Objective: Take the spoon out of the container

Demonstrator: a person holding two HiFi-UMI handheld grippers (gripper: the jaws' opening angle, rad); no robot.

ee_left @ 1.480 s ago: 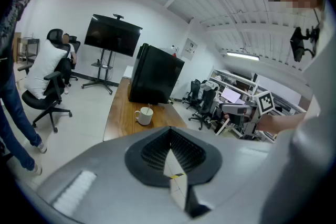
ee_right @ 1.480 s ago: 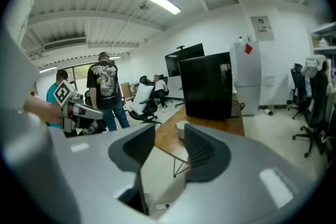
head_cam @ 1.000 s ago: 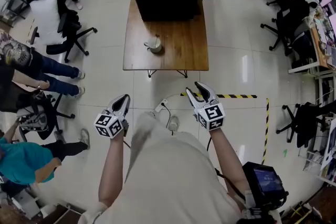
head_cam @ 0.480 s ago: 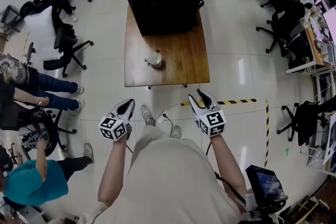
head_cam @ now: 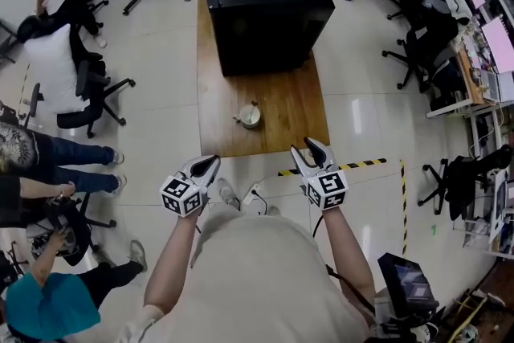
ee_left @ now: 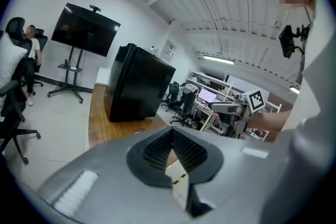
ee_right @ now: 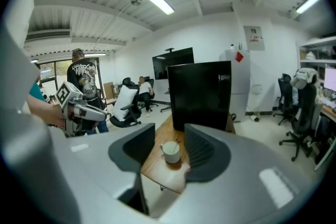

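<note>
My left hand-held gripper (head_cam: pixel 210 162) is clenched. In the left gripper view its ribbed pads (ee_left: pixel 157 147) meet at the tips with nothing caught between them, and only floor shows through the gap lower down. My right hand-held gripper (head_cam: pixel 306 147) is released, its two jaws standing well apart and empty. In the right gripper view the white cup (ee_right: pixel 170 152) shows in the gap between them, but farther off on the desk (ee_right: pixel 157 170), touched by neither jaw.

From the head view both tools hang over the floor at the near edge of the wooden desk (head_cam: pixel 281 132), left and right of my body. The cup (head_cam: pixel 250 117) stands on the desk's near half, in front of a large black cabinet (head_cam: pixel 269 0) that fills the far half, and clear of it. The spoon (head_cam: pixel 254 106) is in the cup, its handle leaning on the rim and poking up towards the cabinet.

Yellow-and-black tape (head_cam: pixel 361 165) runs along the floor to the right of the desk, and a power strip (head_cam: pixel 255 193) lies on the floor between my two tools. Office chairs (head_cam: pixel 88 80) and seated people (head_cam: pixel 48 165) line the left side of the room.
</note>
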